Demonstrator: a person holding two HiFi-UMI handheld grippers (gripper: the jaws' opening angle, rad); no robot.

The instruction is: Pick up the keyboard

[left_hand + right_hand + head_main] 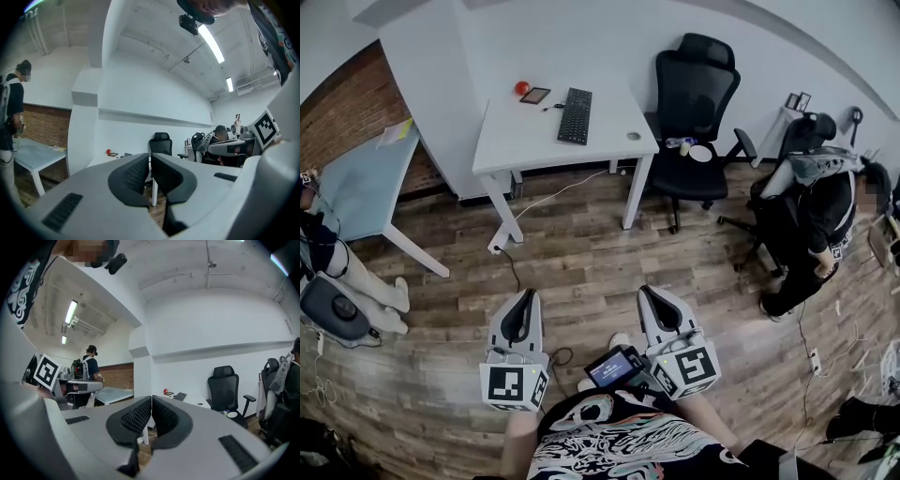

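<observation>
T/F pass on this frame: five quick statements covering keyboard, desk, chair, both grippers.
1. The keyboard lies on the white desk. True.
2. The left gripper holds the keyboard. False: its jaws are together, empty, well short of the desk.
3. In the head view, a red ball sits left of the keyboard. True.
4. The black office chair is tucked under the desk. False: it stands off the desk's right end.
5. The right gripper is open. False: its jaws are shut on nothing.

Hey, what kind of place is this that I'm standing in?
Most likely an office or shared workroom. There's a white desk with a keyboard on it, and a black swivel chair stands beside the desk.
</observation>
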